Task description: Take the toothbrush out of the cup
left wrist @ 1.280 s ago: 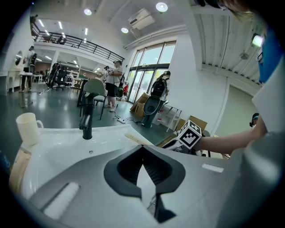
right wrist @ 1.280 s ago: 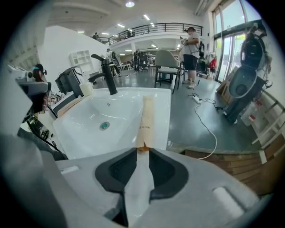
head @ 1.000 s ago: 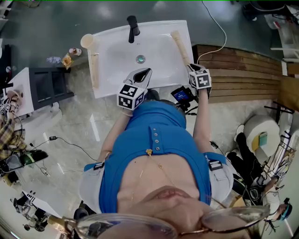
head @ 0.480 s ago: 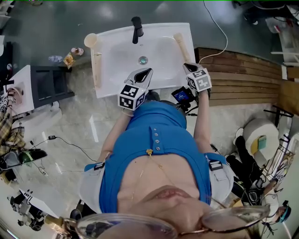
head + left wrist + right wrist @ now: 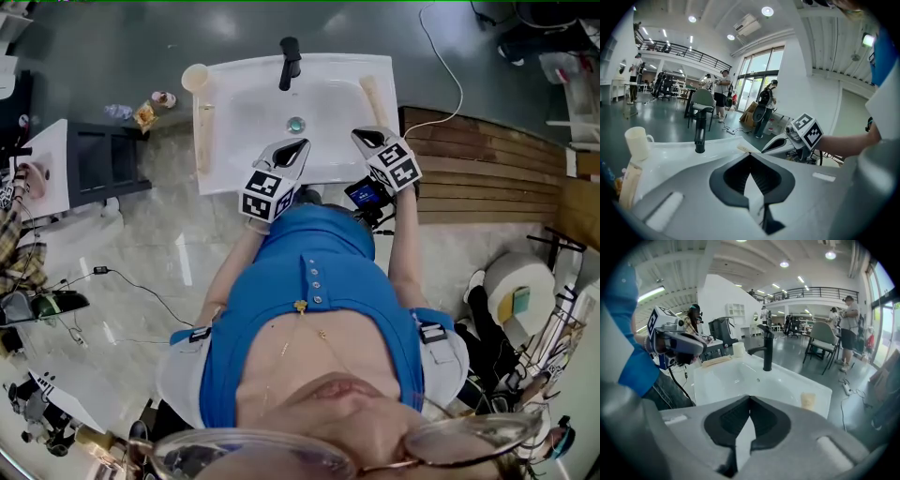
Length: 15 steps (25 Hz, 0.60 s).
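Nearest us, our left tongs (image 5: 296, 143) and right tongs (image 5: 358, 134) hang over the near edge of the white sink (image 5: 244, 112), both closed on nothing. Farther on, a pale stick we take for the toothbrush (image 5: 373, 97) lies along the right rim, well apart from the cup (image 5: 195, 77) at the far left corner.

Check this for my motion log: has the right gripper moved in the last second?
Yes. In the head view the right gripper has swung left, from the right edge of the sink inward, toward the drain.
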Each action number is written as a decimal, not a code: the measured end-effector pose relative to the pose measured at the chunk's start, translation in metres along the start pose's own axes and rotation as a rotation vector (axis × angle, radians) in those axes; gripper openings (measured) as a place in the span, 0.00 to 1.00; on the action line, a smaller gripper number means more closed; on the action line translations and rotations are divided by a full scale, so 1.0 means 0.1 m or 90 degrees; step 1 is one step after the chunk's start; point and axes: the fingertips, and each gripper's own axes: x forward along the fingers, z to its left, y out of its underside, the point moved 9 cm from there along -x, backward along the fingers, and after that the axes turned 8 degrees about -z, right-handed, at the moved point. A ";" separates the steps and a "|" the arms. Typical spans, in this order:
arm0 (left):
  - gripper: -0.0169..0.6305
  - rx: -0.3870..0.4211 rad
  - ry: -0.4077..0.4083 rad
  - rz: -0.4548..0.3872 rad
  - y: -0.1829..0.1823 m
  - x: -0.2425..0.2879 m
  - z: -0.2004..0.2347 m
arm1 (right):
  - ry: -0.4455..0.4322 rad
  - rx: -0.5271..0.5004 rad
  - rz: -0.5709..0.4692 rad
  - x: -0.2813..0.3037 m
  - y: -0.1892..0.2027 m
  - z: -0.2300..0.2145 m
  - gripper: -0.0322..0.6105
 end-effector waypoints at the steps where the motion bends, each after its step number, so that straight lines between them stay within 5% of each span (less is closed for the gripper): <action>1: 0.03 0.001 -0.001 -0.001 -0.01 -0.01 0.01 | -0.009 -0.014 -0.008 0.02 -0.06 0.03 0.05; 15: 0.03 0.033 -0.003 -0.028 -0.17 -0.03 0.14 | -0.106 -0.081 -0.179 0.13 -0.75 0.36 0.05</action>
